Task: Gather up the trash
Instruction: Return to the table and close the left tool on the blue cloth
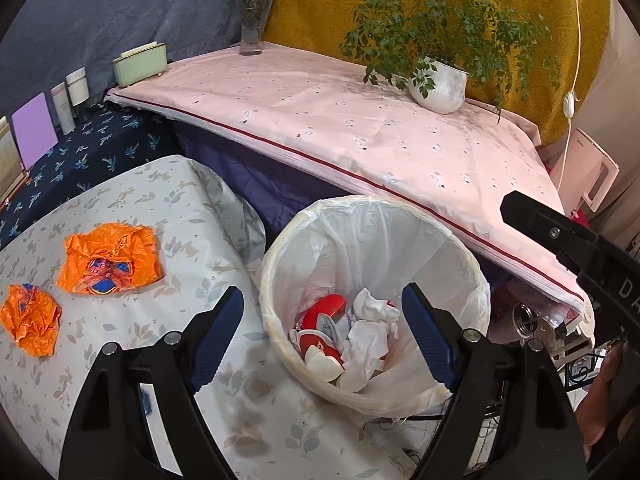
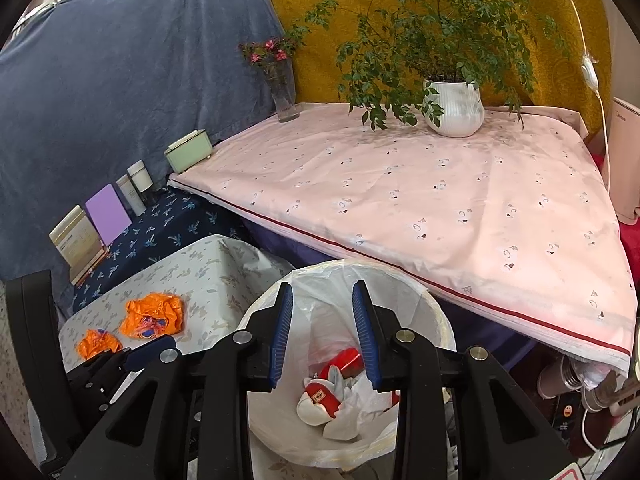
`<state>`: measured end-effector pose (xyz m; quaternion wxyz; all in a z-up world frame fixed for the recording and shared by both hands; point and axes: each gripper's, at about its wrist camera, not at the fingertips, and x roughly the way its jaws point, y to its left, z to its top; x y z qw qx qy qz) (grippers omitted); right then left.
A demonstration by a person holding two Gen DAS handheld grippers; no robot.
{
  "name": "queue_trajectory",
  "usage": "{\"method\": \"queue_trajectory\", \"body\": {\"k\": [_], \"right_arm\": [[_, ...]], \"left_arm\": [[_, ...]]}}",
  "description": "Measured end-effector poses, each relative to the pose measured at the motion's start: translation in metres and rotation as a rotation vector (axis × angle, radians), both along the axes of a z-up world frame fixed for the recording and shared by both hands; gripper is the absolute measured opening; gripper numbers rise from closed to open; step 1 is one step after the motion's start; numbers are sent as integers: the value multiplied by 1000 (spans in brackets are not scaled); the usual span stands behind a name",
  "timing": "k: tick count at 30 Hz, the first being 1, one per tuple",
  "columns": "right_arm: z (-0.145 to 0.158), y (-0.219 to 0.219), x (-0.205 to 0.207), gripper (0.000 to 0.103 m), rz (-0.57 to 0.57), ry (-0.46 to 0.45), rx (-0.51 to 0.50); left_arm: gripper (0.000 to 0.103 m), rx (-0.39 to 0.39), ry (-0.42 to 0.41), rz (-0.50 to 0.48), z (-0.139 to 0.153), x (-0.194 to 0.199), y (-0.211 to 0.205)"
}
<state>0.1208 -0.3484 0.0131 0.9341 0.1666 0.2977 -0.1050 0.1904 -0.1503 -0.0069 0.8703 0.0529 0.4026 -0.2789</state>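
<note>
With both of your grippers poised over the bin, you look to be at the tail of a drop, not a pick. Right gripper (image 2: 324, 334): jaws parted a little, nothing between the blue pads, the gap looking straight down into the lined trash bin (image 2: 436, 320). Left gripper (image 1: 322, 336): spread wide, released, empty, its span straddling the near rim of the bin.

Inside the bin: crumpled white tissue (image 1: 370, 336) and red-and-white packaging (image 1: 320, 334) lie at the bottom of the liner.

Outward to your left: two crumpled orange wrappers (image 1: 110, 258) (image 1: 30, 320) lie on the leaf-print cloth (image 1: 180, 208), near each other but apart, well clear of the bin. These read as the trash left to gather.

Beyond: pink-clothed table (image 2: 440, 208) with a potted plant (image 2: 454, 114) and a flower vase (image 2: 284, 96); no litter visible there.

Next move, as judged: swing your left gripper back over the leaf-print cloth and take the larger, nearer wrapper. Thin crinkled film lies low, so come down close to the cloth and pinch a raised fold; mind you do not catch the cloth with it.
</note>
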Motion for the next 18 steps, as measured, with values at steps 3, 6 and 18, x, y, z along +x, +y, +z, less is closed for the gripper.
{"method": "queue_trajectory", "body": {"k": [3, 6, 18], "right_arm": [[1, 6, 1, 31, 13, 1, -4], [3, 13, 2, 31, 26, -1, -6], [-5, 58, 9, 31, 101, 21, -5]], "left_arm": [[77, 1, -4, 19, 0, 0, 10], [77, 4, -5, 38, -1, 0, 23], [83, 35, 22, 164, -23, 4, 93]]}}
